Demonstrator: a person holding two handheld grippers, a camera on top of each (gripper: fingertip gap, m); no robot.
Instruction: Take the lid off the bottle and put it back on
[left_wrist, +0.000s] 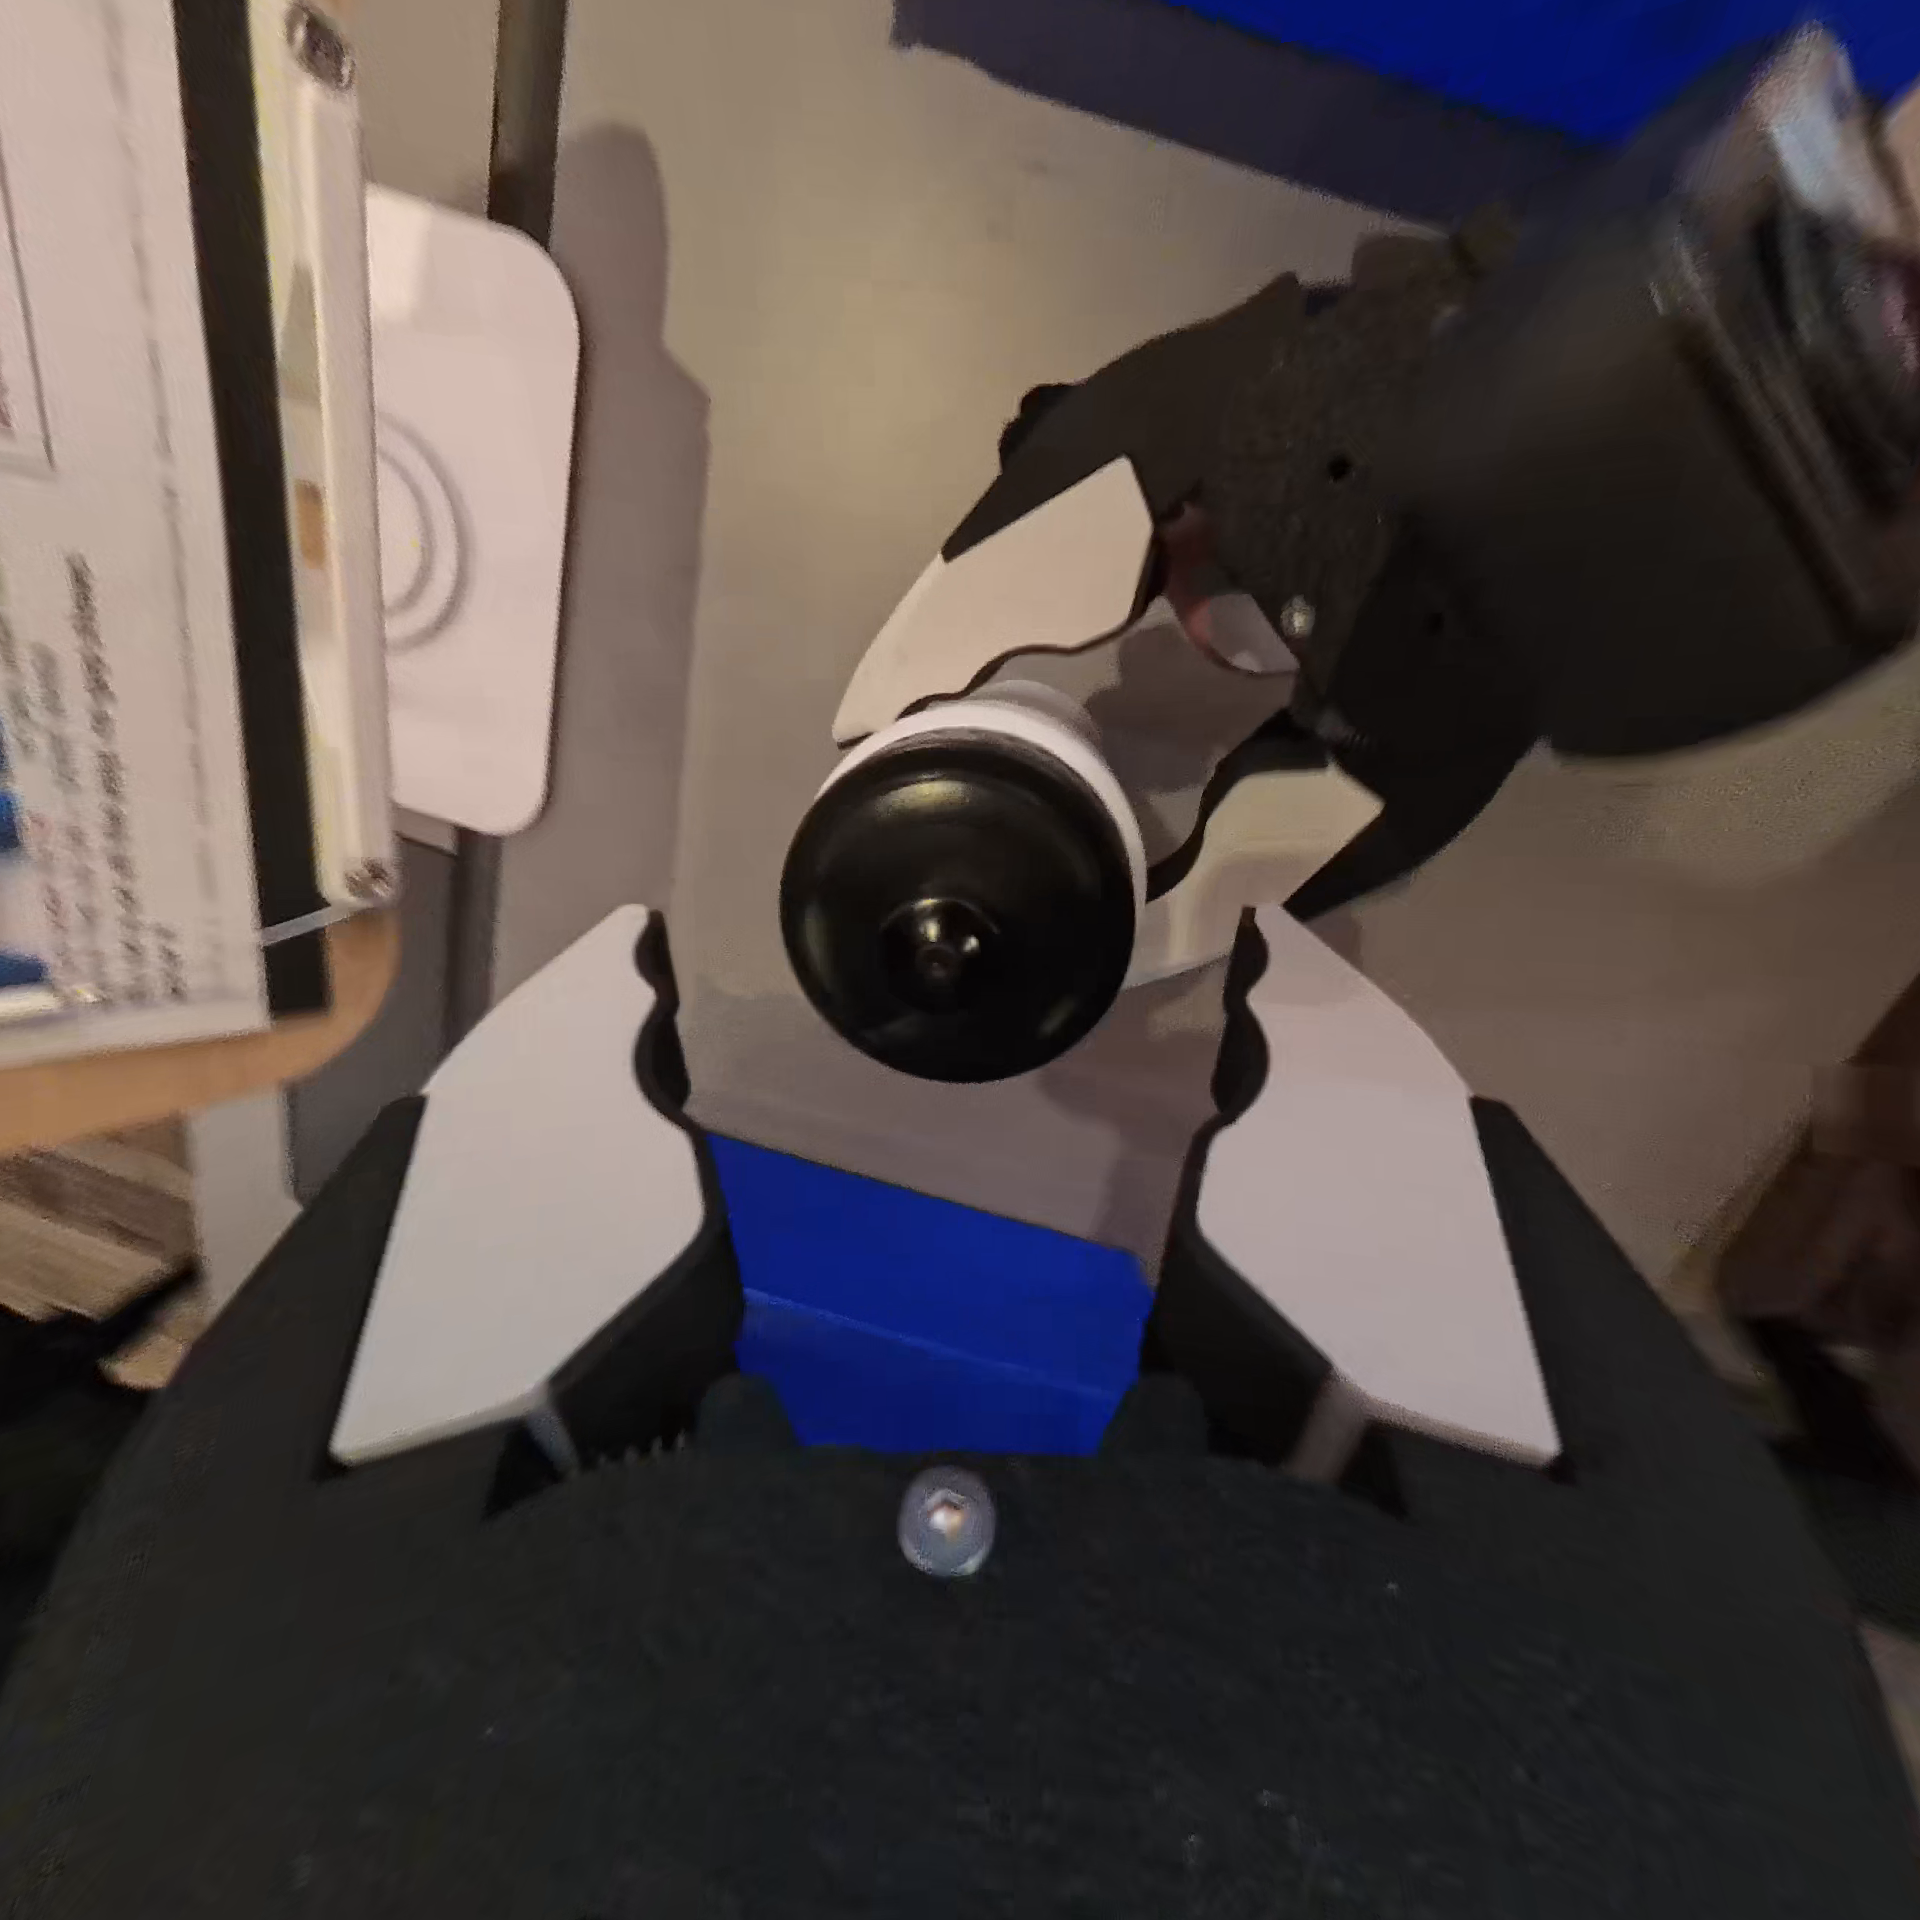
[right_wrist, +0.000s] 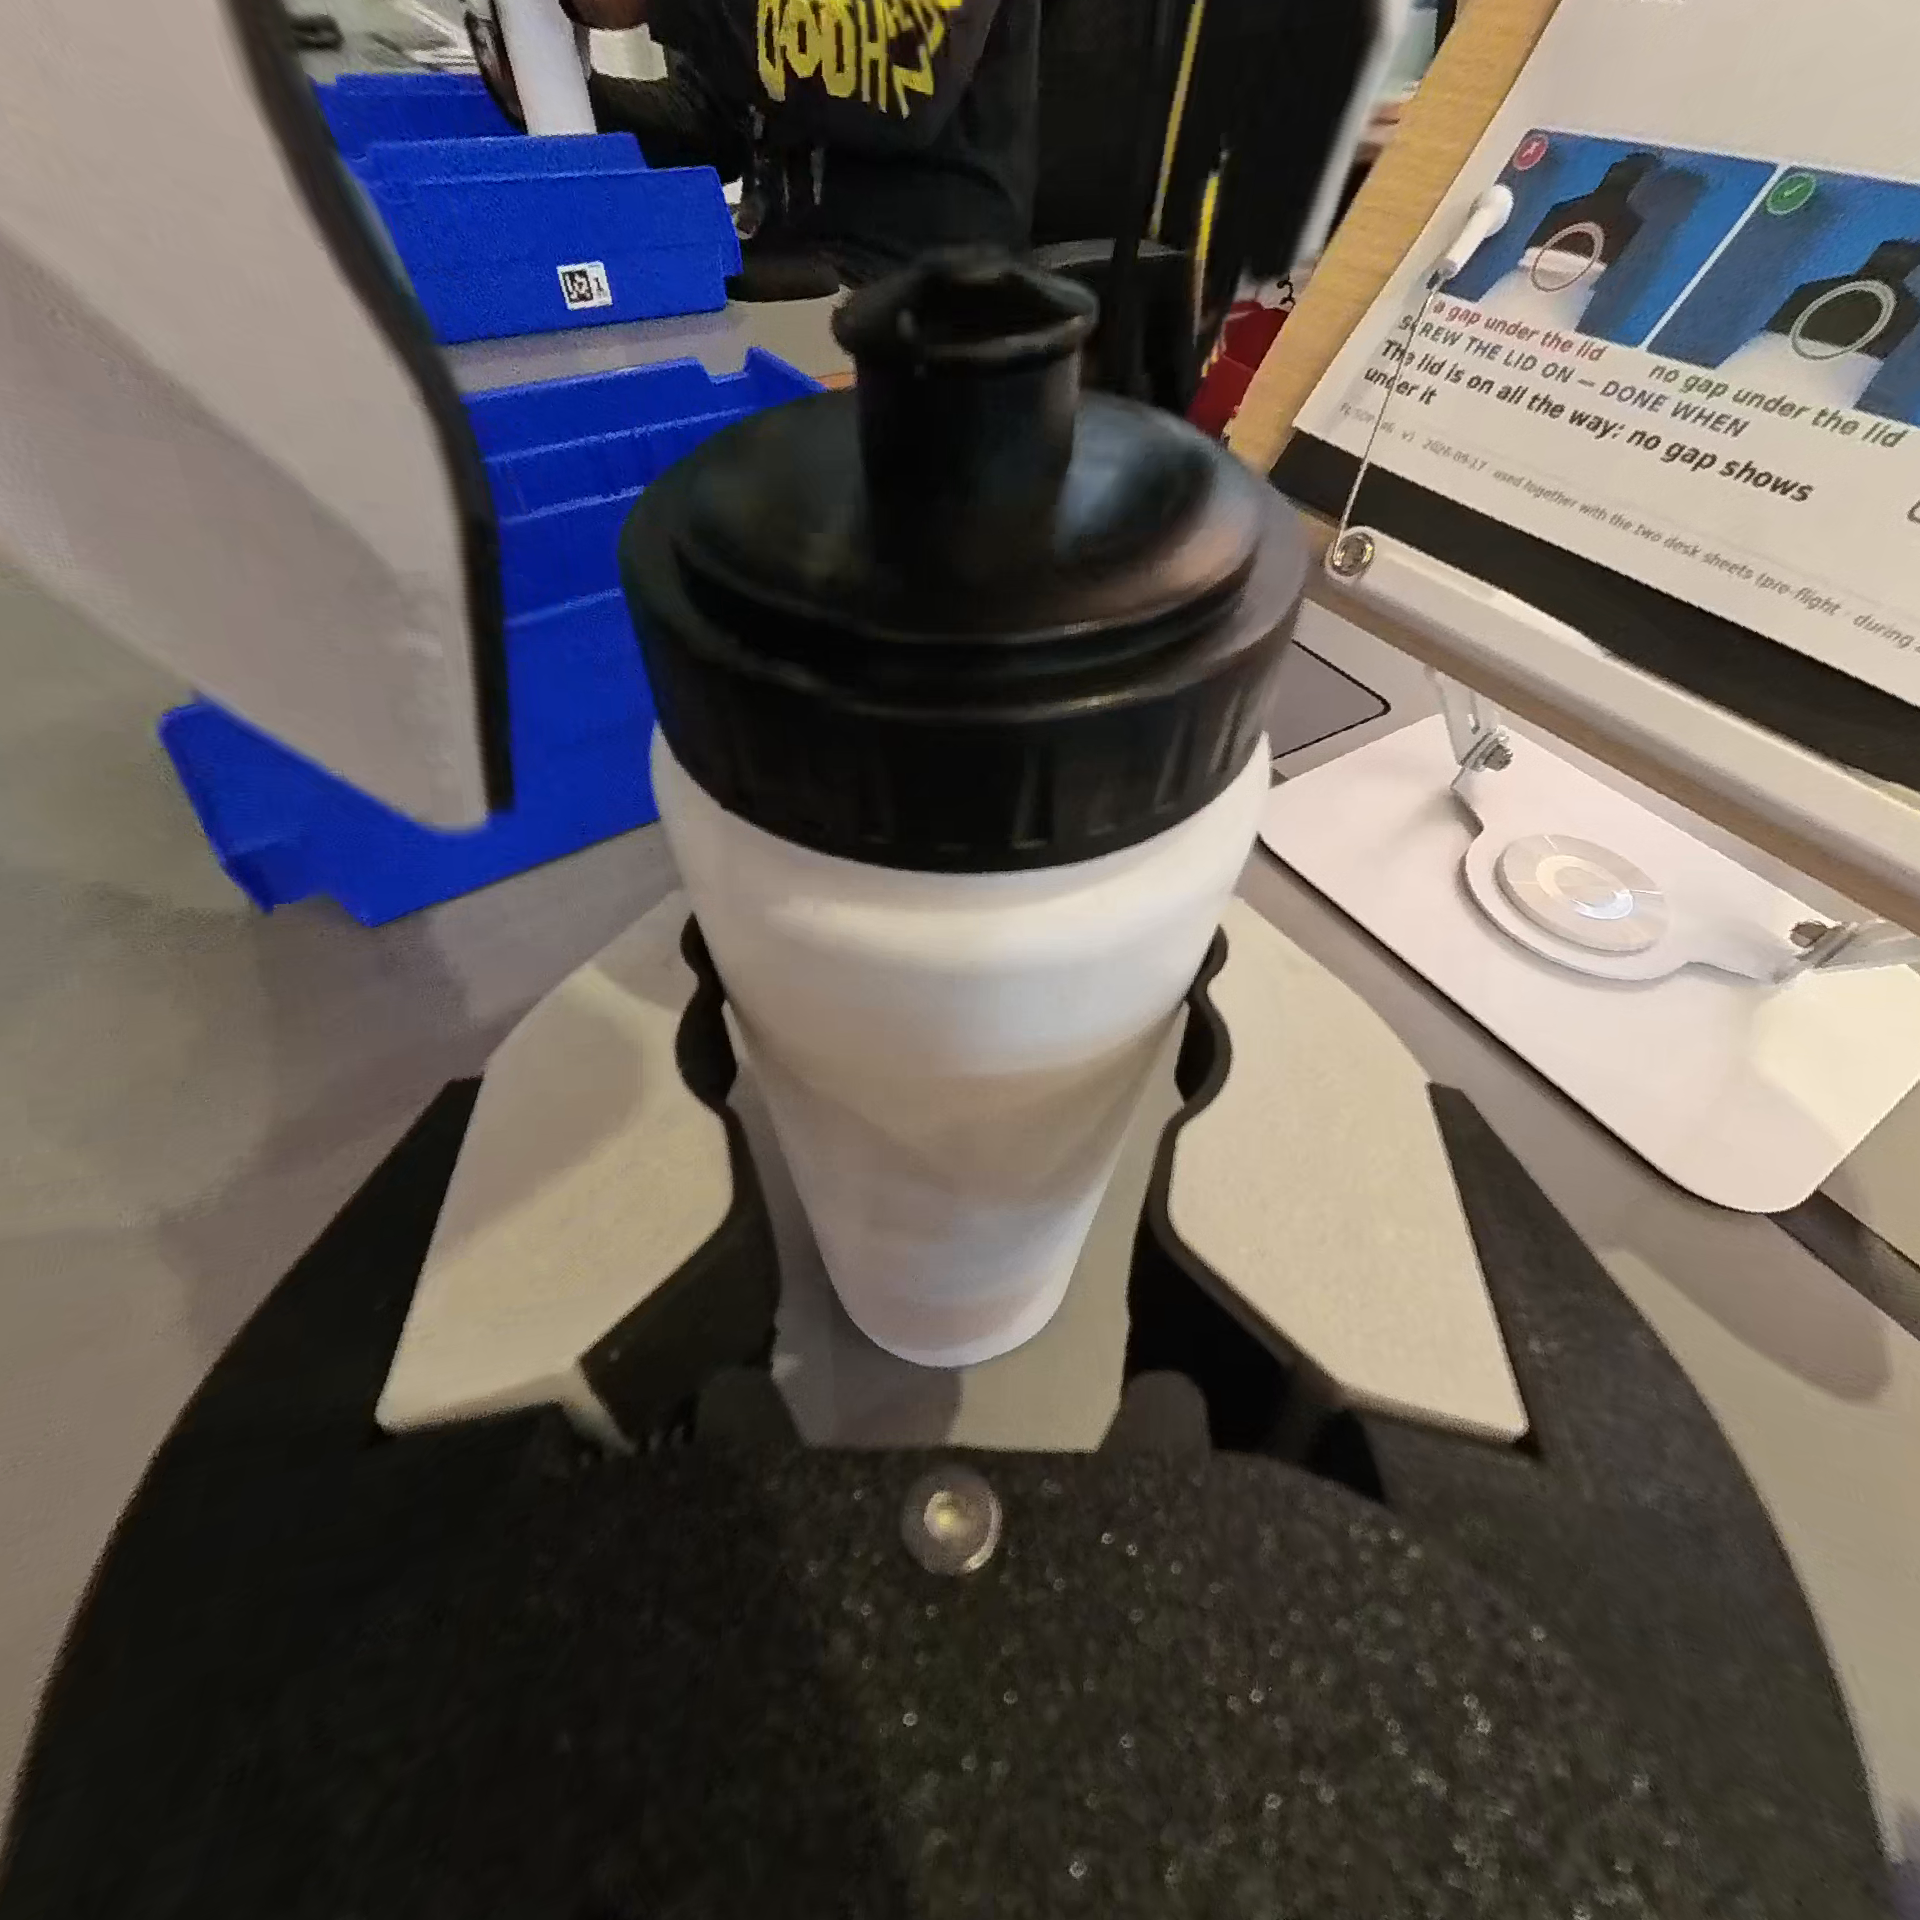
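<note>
A white bottle (right_wrist: 956, 1039) with a black spouted screw lid (right_wrist: 956, 644) stands upright in my right gripper (right_wrist: 953, 940). Both pads press on the bottle's body below the lid. The left wrist view looks down on the lid (left_wrist: 956, 914), with a rim of the white bottle (left_wrist: 1039, 727) behind it and the right gripper (left_wrist: 1018, 831) clamped on it. My left gripper (left_wrist: 948, 925) is open wide, its fingertips on either side of the lid and clear of it. One left finger (right_wrist: 260, 468) shows at the upper left of the right wrist view.
Blue bins (right_wrist: 540, 218) stand behind the bottle, and one shows below the left gripper (left_wrist: 925, 1309). An instruction board (right_wrist: 1662, 395) leans at the right over a white plate with a metal disc (right_wrist: 1579, 904). A person in dark clothing (right_wrist: 883, 104) is at the back.
</note>
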